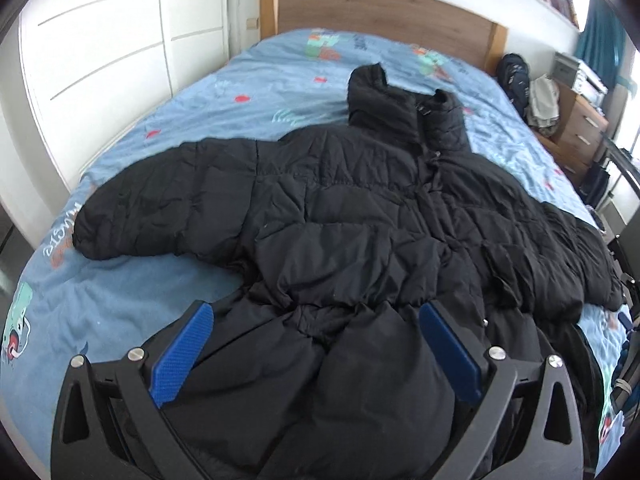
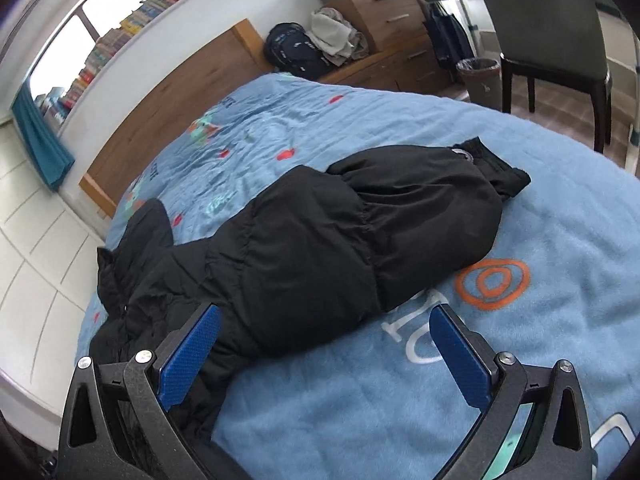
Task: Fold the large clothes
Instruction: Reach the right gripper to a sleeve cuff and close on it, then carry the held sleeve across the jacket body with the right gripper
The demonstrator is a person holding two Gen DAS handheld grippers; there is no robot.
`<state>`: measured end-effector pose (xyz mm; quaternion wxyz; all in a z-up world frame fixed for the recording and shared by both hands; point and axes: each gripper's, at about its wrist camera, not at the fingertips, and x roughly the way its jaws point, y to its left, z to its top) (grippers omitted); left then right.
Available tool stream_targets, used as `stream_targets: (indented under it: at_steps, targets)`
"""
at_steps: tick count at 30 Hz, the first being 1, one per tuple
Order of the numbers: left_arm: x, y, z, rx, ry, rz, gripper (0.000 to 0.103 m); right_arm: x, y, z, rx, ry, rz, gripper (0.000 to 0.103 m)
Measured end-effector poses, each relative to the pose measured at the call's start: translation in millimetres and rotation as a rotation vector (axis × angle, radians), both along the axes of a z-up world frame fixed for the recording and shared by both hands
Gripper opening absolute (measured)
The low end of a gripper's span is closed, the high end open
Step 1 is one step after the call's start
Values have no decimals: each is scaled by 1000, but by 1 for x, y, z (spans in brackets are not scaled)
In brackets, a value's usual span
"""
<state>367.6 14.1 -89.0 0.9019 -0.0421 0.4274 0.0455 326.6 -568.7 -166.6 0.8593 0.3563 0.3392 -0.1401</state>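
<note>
Left wrist view showed my left gripper (image 1: 316, 350) spread wide over the hem of the black quilted puffer jacket (image 1: 352, 216), spread flat on the blue patterned bed (image 1: 120, 308), wanting a deep bite.

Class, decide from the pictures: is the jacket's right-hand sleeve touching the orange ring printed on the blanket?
Apart. The right wrist view shows a strip of blue blanket between the sleeve and the orange ring.
</note>
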Motion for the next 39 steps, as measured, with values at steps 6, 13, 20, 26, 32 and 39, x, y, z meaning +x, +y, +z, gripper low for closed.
stream_targets:
  at_steps: [6, 13, 20, 26, 32, 39]
  targets:
    - [25, -19, -15, 20, 91, 3, 103, 10, -57, -38, 229, -18, -145, 102]
    - [43, -40, -22, 10, 155, -15, 103, 30, -92, -55, 396, -40, -224, 68]
    - [54, -48, -12, -5, 176, -39, 103, 40, -96, -37, 398, -53, -219, 29]
    - [57, -36, 0, -27, 181, -38, 103, 67, -74, 16, 259, -52, -121, 22]
    - [54, -5, 10, -51, 184, -12, 103, 108, -7, 78, 81, -54, 78, 20]
    - [44, 40, 23, -53, 179, 23, 103, 139, 91, 116, -39, -63, 300, 17]
